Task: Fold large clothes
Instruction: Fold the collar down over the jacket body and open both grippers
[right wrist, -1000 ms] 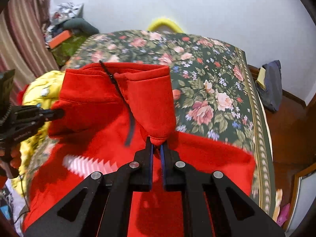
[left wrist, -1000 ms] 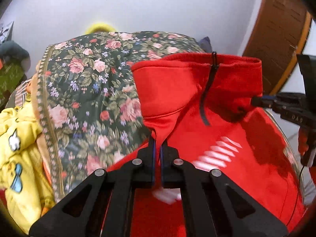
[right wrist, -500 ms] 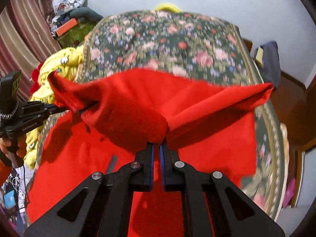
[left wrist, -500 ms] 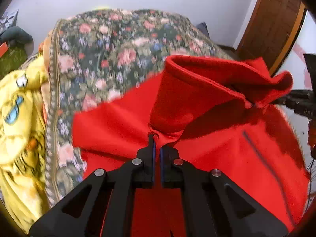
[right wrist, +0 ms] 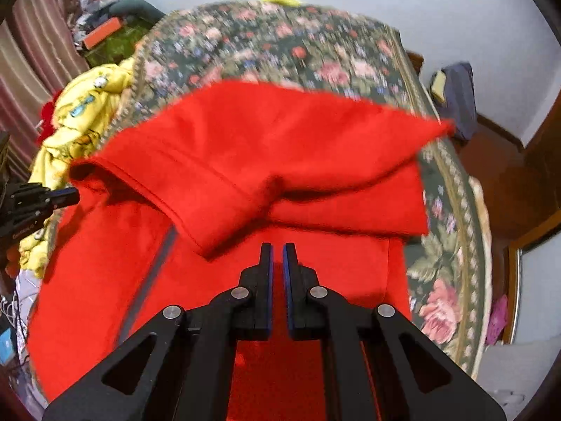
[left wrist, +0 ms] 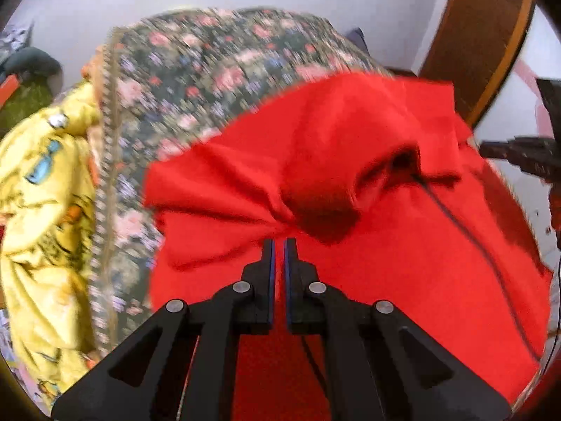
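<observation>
A red fleece jacket with a dark zipper lies on the floral bedspread. Its upper part is doubled over toward me, forming a loose fold across the body. My left gripper is shut, with red cloth gathered at its tips. In the right wrist view the same fold spans the jacket. My right gripper is shut, with red fabric showing in the thin gap. The left gripper meets the fold's left corner, and the right gripper meets its right corner.
A crumpled yellow garment lies at the bed's left edge. A brown door stands at the right. Dark blue clothing sits on the floor beside the bed. Clutter is piled in the far left corner by a curtain.
Both grippers have carried the jacket's upper part toward me and lower, doubling it over the body. The collar and the white striped print are now hidden under the fold.
</observation>
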A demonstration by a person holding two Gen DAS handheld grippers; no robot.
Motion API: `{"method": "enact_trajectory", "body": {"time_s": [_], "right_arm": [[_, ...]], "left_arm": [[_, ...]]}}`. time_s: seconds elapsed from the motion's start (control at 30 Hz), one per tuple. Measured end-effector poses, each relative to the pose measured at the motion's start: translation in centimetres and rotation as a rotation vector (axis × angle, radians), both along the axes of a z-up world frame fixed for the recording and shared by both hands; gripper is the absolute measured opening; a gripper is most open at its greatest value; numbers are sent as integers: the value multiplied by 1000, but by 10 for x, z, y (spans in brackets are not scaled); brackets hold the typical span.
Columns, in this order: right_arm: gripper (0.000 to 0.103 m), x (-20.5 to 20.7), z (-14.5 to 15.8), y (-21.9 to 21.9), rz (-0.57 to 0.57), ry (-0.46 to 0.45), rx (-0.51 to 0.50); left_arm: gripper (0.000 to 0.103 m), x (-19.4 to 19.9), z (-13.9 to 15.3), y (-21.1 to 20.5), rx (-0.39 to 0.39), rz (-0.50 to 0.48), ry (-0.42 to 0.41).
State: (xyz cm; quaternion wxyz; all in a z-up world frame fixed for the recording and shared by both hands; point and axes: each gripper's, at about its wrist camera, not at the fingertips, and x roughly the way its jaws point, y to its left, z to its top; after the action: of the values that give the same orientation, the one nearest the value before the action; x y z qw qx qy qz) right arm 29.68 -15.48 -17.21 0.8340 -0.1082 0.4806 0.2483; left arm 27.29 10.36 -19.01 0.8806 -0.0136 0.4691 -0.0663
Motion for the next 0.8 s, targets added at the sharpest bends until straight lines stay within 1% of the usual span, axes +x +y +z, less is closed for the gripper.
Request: {"method": "enact_trajectory", "body": {"time_s": [0.07,0.1,0.13,0.17,0.2,0.23,0.27,0.33,0.37,0.4,0.43,0.5,0.53,0.57,0.63,0.67,0.73,0.77,0.8], "right_arm": [[9,-1,15,7,6,-40,16],[14,0,21,12,10,-54,24],[23,1,26,18,18,-63,34],[29,2,28,23,21,-73,43],[41,3,30,29,24,-80,51],[50,6,31,37,25,-90,59],[52,8,30,43,24,-95,63],[53,13,24,55,27,-82,66],[53,17,17,61,30,-58,64],[53,20,9,64,29,-33,59],[53,23,-1,67,26,-2,51],[53,28,-18,68,15,52,24],[53,30,-24,65,8,70,11],[53,31,-32,62,-2,84,-4],[53,29,-41,52,-11,99,-22],[53,27,-41,47,-9,97,-23],[62,22,-41,37,-13,103,-31],[63,19,-41,30,-20,116,-28],[63,18,-41,26,-25,124,-22]], "left_arm": [[3,7,15,6,5,29,-33],[4,10,20,8,3,40,-42],[4,17,26,10,-6,58,-51],[4,23,30,10,-17,65,-55],[5,28,32,11,-30,67,-57],[5,35,34,8,-57,67,-57],[5,42,34,5,-77,64,-55],[12,52,31,-5,-92,53,-51],[21,54,29,-11,-91,51,-47],[33,58,23,-18,-82,44,-34],[37,60,17,-23,-73,36,-28],[43,62,4,-35,-35,10,-13],[45,61,-6,-40,-4,-3,4],[50,60,-14,-44,24,-10,21],[53,56,-34,-49,85,-26,63],[55,52,-39,-49,98,-31,60],[62,41,-41,-45,120,-11,27],[65,39,-41,-44,123,-2,24],[65,34,-41,-39,119,11,27]]}}
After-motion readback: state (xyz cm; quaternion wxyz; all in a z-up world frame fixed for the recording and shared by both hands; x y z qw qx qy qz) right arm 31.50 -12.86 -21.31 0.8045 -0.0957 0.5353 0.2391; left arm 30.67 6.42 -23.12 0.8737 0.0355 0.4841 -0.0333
